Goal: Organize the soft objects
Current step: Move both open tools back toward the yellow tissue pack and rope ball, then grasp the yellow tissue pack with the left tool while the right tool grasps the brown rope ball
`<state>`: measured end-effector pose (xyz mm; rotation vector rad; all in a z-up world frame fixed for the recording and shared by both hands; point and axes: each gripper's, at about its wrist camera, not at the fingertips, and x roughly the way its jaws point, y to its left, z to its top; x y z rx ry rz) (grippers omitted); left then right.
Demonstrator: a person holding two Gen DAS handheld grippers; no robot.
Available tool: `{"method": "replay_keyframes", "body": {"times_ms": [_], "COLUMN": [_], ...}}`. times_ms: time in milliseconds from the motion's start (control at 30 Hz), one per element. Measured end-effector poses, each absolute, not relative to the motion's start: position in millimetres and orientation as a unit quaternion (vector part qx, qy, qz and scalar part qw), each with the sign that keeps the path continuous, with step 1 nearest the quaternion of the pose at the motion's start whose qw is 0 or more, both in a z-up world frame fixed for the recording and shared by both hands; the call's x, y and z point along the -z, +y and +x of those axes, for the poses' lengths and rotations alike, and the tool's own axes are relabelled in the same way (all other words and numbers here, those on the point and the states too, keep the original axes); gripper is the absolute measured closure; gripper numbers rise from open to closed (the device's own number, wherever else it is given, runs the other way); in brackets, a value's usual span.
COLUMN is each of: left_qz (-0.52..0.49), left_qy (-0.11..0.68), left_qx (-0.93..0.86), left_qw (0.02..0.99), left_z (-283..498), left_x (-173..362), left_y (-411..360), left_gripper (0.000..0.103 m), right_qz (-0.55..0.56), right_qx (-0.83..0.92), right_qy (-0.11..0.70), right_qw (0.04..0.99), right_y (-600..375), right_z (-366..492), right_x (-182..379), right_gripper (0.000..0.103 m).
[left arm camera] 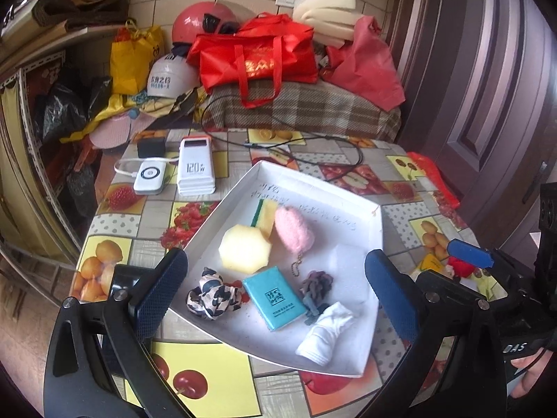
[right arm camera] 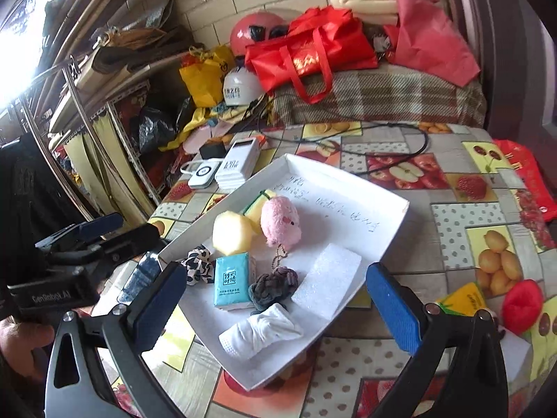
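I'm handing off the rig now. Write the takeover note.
Left tool: open, empty, above the tray's near end.
Right tool: open, empty, also over the tray.
In the white tray: pink plush, yellow sponge, teal tissue pack, scrunchies, white cloth, foam block.
Left: red plush and yellow pack sit on the table outside the tray.

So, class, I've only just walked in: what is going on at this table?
A person holds a gripper in each hand above a white tray on a fruit-print table. Both the left gripper and the right gripper are open and hold nothing. In the tray lie a pink plush toy, a yellow sponge, a teal tissue pack, a patterned scrunchie, a white cloth and a white foam block. A red plush sits outside the tray.
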<state>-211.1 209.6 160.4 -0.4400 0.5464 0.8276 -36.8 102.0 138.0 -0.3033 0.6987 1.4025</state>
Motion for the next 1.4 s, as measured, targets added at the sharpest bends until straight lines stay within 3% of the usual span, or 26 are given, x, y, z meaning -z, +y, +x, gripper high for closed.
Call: {"method": "replay_keyframes", "body": {"times_ms": [200, 533, 833, 1000, 1033, 1067, 1167, 1400], "left_qz": [-0.191, -0.190, -0.168, -0.165, -0.163, -0.163, -0.169, -0.135], "left_qy": [0.259, 0.323, 0.383, 0.419, 0.425, 0.432, 0.446, 0.458], "left_qx": [-0.368, -0.307, -0.227, -0.214, -0.212, -0.210, -0.205, -0.163], "left_qw": [0.872, 0.875, 0.879, 0.867, 0.865, 0.862, 0.855, 0.864], "left_z": [-199.8, -151.5, -84.4, -38.0, -31.4, -22.3, -4.1, 56.9], "left_x": [-173.0, -141.0, -114.1, -99.7, -96.5, -91.7, -78.5, -55.4], "left_y": [186.5, 153.3, 136.2, 139.3, 139.4, 139.0, 141.2, 139.4], "left_gripper": [0.000, 0.000, 0.000, 0.000, 0.000, 0.000, 0.000, 0.008], "right_qz": [-0.129, -0.094, -0.184, -0.258, -0.278, -0.294, -0.278, -0.147], "right_qx": [-0.570, -0.450, -0.530, -0.548, -0.547, -0.546, -0.555, -0.557], "right_qy": [0.286, 0.346, 0.325, 0.323, 0.322, 0.320, 0.328, 0.375], "right_qw": [0.759, 0.818, 0.761, 0.727, 0.721, 0.716, 0.713, 0.726], "right_y": [68.5, -20.5, -0.9, 33.3, 38.3, 42.1, 33.5, -36.4], "right_z": [-24.7, 84.6, 106.8, 109.7, 109.0, 109.1, 116.7, 145.1], "right_x": [-146.5, -99.3, -70.7, -41.6, -34.9, -28.7, -26.8, -52.8], "right_gripper": [0.000, 0.000, 0.001, 0.027, 0.034, 0.050, 0.067, 0.070]}}
